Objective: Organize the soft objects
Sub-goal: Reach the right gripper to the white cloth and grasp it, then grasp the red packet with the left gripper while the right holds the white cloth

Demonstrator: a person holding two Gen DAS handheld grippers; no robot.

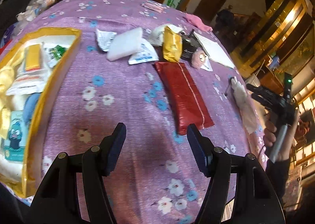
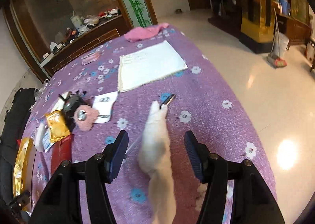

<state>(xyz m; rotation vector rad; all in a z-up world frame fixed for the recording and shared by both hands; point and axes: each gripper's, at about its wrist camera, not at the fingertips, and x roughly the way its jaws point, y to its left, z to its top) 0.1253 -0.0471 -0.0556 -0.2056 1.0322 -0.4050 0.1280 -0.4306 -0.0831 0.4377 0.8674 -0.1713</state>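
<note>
**Q.** Why does the right gripper [image 2: 156, 154] hang where it does?

**A.** Its jaws stand wide apart, released, straddling the white furry strip [image 2: 157, 145], which lies lengthwise on the purple flowered cloth [image 2: 206, 105] between the two pads [image 2: 116, 153] without touching either. The straddle suggests a grasp being lined up across the strip's narrow width. At the strip's far end a small dark metal clip [image 2: 167, 102] touches or is fastened to it; which, cannot be told.

**Q.** And the left gripper [image 1: 156, 146]?

**A.** Also released and empty, over bare cloth near the table's front. The red pouch [image 1: 182, 97] lies just beyond its right pad, slanting away to the far left; it is probably the nearest candidate for this hand.

**Q.** Where are sorted things going?

**A.** Judging by its contents, into the yellow-rimmed box [image 1: 59, 78] at the left, which holds sachets, a yellow cloth and a blue cartoon-printed packet.

**Q.** What is left outside it?

**A.** A far cluster: white foam pad [image 1: 126, 43], gold packet [image 1: 172, 45], pink fluffy puff [image 1: 198, 57] beside a dark cylindrical object, a folded white towel [image 2: 149, 64], and a pink cloth [image 2: 145, 31] at the far edge. The task appears partly done.
</note>
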